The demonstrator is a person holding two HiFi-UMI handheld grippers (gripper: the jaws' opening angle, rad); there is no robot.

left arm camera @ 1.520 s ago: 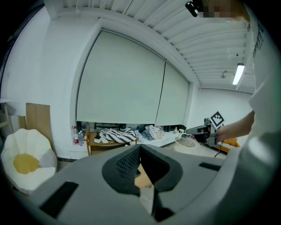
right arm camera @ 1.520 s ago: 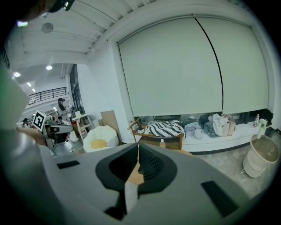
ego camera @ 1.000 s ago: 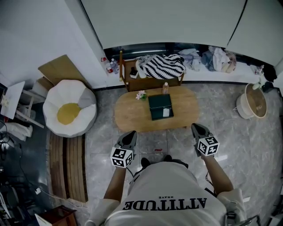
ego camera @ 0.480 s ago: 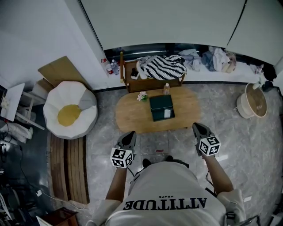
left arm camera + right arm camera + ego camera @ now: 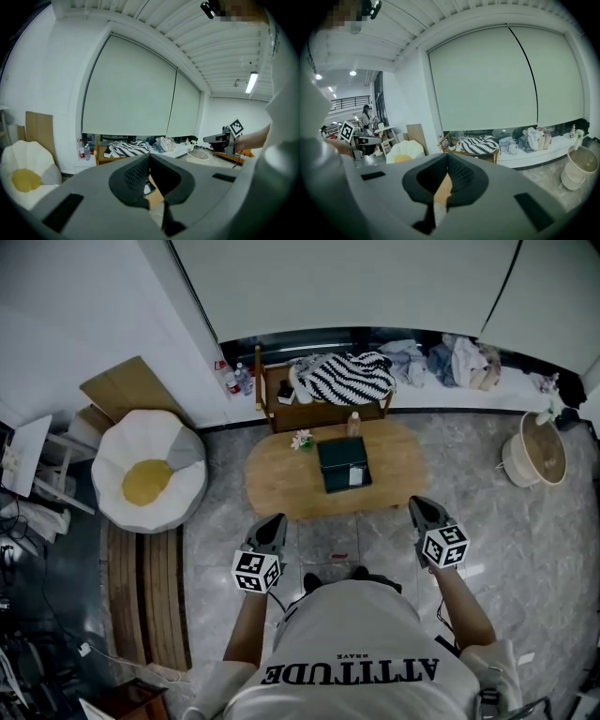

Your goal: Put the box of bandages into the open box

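Note:
A dark green open box (image 5: 341,461) rests in the middle of an oval wooden table (image 5: 281,486) ahead of me. A small white item (image 5: 355,477) lies at the box's near right corner; I cannot tell whether it is the box of bandages. My left gripper (image 5: 275,523) hovers over the floor just short of the table's near left edge, shut and empty. My right gripper (image 5: 419,508) is level with it at the table's near right edge, also shut and empty. In the gripper views each pair of jaws, left (image 5: 150,157) and right (image 5: 448,157), meets at the tips.
A small bottle (image 5: 353,424) and a flower sprig (image 5: 301,440) stand at the table's far edge. Behind it is a wooden rack with a striped cloth (image 5: 342,379). A white and yellow floor cushion (image 5: 148,474) lies left, a round basket (image 5: 536,454) right.
Only the head view has shifted a little; both grippers hold their places and stay shut.

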